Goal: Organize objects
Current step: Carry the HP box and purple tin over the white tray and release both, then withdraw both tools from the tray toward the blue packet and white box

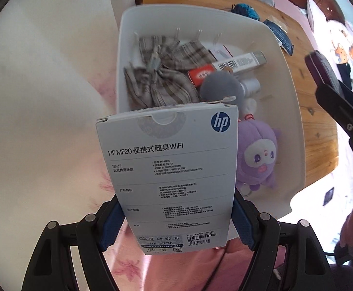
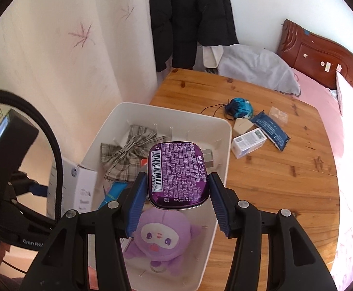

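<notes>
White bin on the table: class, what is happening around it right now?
A person is sorting items into the white bin. The left tongs grip a white HP box at its near edge; the right tongs hold a purple mint tin above it. Inside lie a plaid bow and purple plush toy; several small packets remain on the wooden table.

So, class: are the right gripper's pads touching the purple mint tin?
Touching. The right wrist view shows both blue pads pressed against the sides of the purple mint tin, holding it above the white bin.
</notes>
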`<state>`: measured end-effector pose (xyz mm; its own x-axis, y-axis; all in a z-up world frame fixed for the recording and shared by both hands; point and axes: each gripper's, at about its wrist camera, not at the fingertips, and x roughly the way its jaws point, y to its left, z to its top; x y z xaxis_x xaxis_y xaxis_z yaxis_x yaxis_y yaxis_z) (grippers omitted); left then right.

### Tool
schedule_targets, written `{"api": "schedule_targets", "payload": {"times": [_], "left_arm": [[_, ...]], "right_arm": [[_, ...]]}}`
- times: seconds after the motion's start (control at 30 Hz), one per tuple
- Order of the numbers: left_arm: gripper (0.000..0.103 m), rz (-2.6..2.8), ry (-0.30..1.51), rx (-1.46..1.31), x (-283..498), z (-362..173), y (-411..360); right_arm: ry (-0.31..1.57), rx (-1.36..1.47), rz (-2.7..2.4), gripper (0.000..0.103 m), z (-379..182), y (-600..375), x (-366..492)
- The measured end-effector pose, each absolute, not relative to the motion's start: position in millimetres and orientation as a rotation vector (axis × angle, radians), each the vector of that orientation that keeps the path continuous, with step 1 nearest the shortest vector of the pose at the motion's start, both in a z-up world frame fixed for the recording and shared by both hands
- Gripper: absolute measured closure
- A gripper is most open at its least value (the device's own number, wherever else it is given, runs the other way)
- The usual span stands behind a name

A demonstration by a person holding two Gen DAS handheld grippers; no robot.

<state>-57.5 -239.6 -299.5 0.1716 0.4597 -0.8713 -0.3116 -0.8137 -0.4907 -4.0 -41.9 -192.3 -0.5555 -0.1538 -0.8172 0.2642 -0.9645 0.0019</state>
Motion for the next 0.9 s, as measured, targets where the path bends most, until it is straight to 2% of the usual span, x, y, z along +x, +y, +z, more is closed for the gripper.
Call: {"api": "schedule_targets", "payload": {"times": [0.37,0.57,0.63,0.9], "left_arm": [[0.022,1.604,-0.119,-1.960,-52.2,-320.4,-233.4],[0.021,1.644,-0.037,-1.935,-46.1,-310.2,-230.6],[0.021,1.658,-0.037,-1.932,-45.9,-305.8,-232.5],[0.021,1.724,-0.062,-1.928,-50.7,-291.5,-244.8]], "right_arm": [[0.306,1.400,-2.517,0.047,-207.4,-59.7,-7.2],[0.291,1.377,-2.528,0.046,-204.8,-57.9,-3.0],[0.278,1.362,-2.541,0.043,-201.8,-55.8,-1.5],[0.252,1.330,-2.585,0.043,-192.9,-47.8,4.5]]}}
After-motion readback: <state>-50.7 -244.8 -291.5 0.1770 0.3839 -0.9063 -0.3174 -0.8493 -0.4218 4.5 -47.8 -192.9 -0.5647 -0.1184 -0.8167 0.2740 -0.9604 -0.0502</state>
